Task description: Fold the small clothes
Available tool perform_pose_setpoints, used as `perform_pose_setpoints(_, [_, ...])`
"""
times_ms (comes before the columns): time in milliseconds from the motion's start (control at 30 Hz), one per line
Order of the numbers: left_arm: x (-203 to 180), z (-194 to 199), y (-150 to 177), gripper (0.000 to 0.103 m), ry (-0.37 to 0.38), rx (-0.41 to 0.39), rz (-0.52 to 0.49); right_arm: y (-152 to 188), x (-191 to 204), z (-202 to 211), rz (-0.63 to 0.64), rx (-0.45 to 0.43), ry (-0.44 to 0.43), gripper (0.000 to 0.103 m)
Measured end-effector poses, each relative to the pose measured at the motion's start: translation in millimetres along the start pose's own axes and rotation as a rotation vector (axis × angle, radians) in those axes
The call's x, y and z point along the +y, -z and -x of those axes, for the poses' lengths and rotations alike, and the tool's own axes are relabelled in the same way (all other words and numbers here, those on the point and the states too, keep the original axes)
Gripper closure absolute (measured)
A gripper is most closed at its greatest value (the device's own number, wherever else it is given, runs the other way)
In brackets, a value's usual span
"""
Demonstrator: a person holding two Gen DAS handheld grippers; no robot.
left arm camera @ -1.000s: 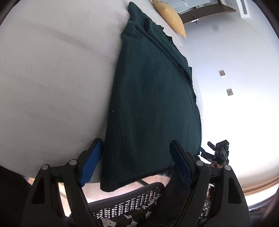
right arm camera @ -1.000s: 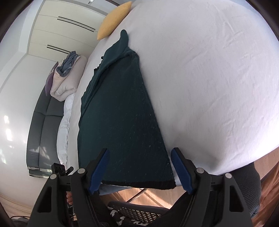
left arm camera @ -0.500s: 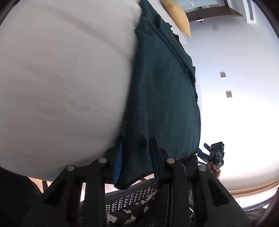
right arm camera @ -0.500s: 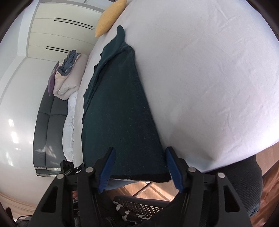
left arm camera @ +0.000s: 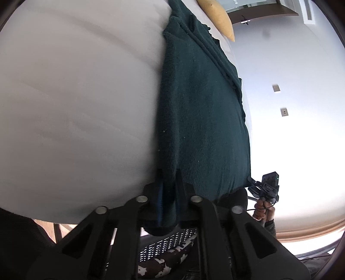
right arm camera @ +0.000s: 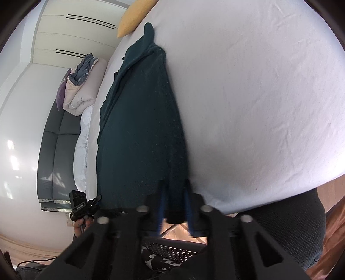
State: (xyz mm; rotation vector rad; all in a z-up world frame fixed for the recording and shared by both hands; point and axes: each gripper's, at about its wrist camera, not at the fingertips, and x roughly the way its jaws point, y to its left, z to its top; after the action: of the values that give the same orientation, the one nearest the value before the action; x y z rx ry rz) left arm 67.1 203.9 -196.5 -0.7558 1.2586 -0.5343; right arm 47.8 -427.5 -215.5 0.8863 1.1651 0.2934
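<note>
Change: both grippers were spread wide about the near hem a second ago; now each pinches it
Left view: left gripper (left arm camera: 168, 206) clenched on dark green garment (left arm camera: 202, 120) at its near left corner; soft, limp knit, light
Right view: right gripper (right arm camera: 174, 206) closing on the near right corner (right arm camera: 174, 193); garment lies lengthwise on white bed (right arm camera: 258, 97), hem overhanging; yellow pillow (right arm camera: 131, 19) beyond

Home bedroom; white-sheeted bed (right arm camera: 258, 107), yellow pillow (right arm camera: 129, 23), folded duvets (right arm camera: 79, 92), built-in wardrobe (right arm camera: 64, 38).
</note>
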Motion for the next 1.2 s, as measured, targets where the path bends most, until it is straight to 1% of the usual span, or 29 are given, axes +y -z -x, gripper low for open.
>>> perform_pose_setpoints(100, [-2.9,3.1,4.4,0.097,0.012,-0.023,-0.001,2.3,1.7,1.5,-0.002,-0.022,-0.001,0.094])
perform_pose_setpoints(167, [-3.8,5.5,5.8,0.097,0.029,-0.036,0.005,3.1,3.2,3.7,-0.008,-0.04,-0.019,0.095])
perform_pose_setpoints(300, [-7.1,14.0,7.5,0.097,0.088,-0.072,0.022,2.1,14.5,14.4,-0.001,-0.098,-0.092,0.095])
perform_pose_setpoints(467, [-19.7,23.5,0.9,0.097,0.162,-0.106,0.021,-11.1,39.5,23.8,0.028,-0.154,-0.172,0.095])
perform_pose_setpoints(667, [-40.3,30.9,-19.1,0.097,0.258,-0.142,0.028,-32.2,60.5,19.0,0.037,-0.196,-0.256,0.095])
perform_pose_setpoints(767, [-48.6,30.3,-37.0,0.097,0.301,-0.159,0.045,-47.4,67.2,11.2,0.021,-0.21,-0.281,0.095])
perform_pose_setpoints(900, [-64.4,29.9,-63.6,0.097,0.305,-0.179,0.028,-73.5,78.6,3.1,0.019,-0.233,-0.299,0.095])
perform_pose_setpoints(967, [-70.8,31.0,-80.4,0.097,0.306,-0.194,0.021,-92.1,85.7,-1.6,0.022,-0.245,-0.301,0.095])
perform_pose_setpoints(1133, [-70.6,32.9,-135.7,0.097,0.326,-0.256,0.071,-138.5,96.9,-12.2,0.003,-0.286,-0.311,0.095])
perform_pose_setpoints(1200, [-69.8,31.6,-164.8,0.097,0.334,-0.282,0.092,-161.2,102.7,-18.9,-0.001,-0.298,-0.307,0.095])
